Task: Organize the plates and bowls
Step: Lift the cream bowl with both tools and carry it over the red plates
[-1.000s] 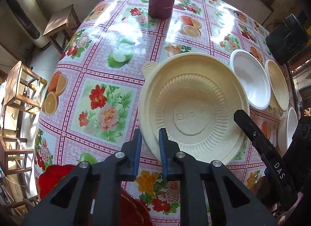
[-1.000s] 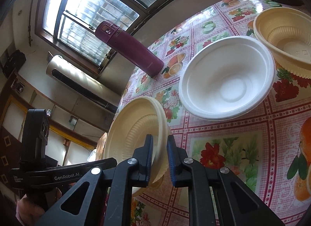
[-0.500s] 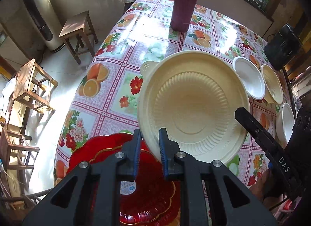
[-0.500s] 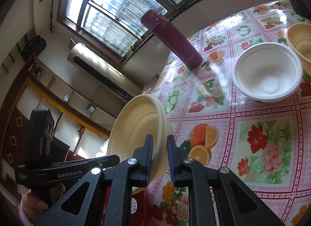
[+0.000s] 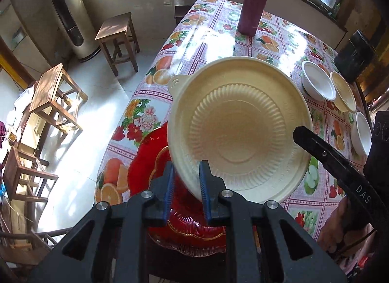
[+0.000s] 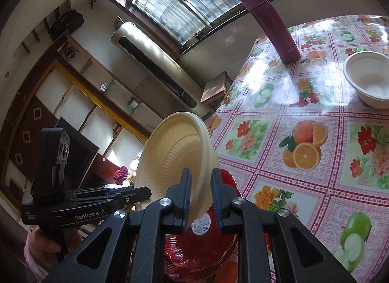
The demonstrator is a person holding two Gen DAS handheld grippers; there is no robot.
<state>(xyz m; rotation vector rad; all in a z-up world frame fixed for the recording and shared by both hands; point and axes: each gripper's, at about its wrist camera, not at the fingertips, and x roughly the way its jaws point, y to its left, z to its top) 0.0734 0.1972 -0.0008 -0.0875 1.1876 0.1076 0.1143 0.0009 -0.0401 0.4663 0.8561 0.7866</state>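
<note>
A cream ribbed plate (image 5: 240,129) with a small tab handle is held tilted above a red scalloped plate (image 5: 145,161) at the table's near corner. My left gripper (image 5: 186,185) is shut on the cream plate's near rim. My right gripper (image 6: 199,195) is shut on the opposite rim of the same cream plate (image 6: 175,156), with the red plate (image 6: 206,246) just below. The right gripper's body shows in the left wrist view (image 5: 340,168).
A white bowl (image 5: 318,83), a cream bowl (image 5: 344,94) and another white bowl (image 5: 363,133) sit along the table's right side. A maroon flask (image 5: 254,0) stands at the far end. Wooden stools (image 5: 116,37) stand on the floor to the left of the floral-clothed table (image 6: 316,112).
Both grippers have lifted the cream plate off the table and carried it back toward the near corner, so it now hangs over the red plate.
</note>
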